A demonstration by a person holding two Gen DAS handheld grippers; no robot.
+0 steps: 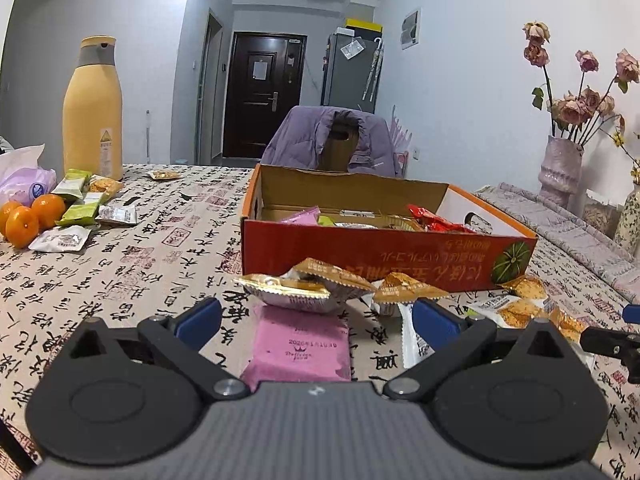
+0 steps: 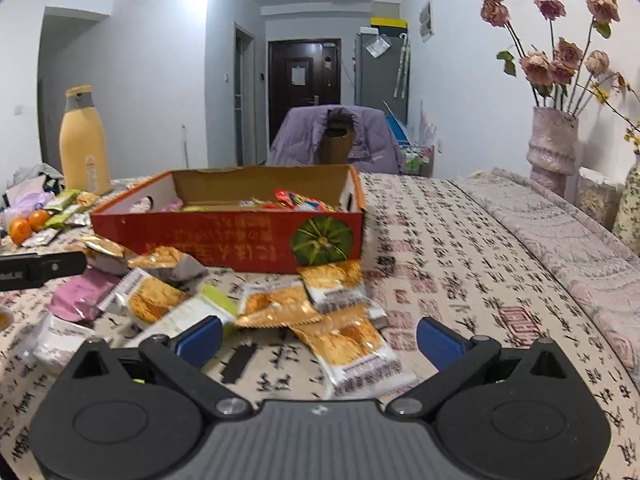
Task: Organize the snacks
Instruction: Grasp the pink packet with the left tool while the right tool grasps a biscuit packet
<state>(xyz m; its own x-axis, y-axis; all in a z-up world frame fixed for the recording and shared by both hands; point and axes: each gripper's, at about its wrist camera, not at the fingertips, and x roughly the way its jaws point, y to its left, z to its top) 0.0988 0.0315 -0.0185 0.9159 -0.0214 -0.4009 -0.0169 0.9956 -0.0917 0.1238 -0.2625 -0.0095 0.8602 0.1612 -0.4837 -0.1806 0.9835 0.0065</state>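
Between the left tongs [image 1: 316, 316], the pink packet [image 1: 298, 346] carries a printed date beginning "2026", its later digits unclear, above a small crown and a script brand too blurred to read. Ahead, the red box [image 1: 384, 258] bears gold characters, upside down. The cloth on the surface [image 1: 160, 248] shows black calligraphy and red seal stamps.

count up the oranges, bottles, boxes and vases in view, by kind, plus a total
oranges: 3
yellow bottle: 1
red cardboard box: 1
vases: 2, the pink vase and the patterned vase
total: 7
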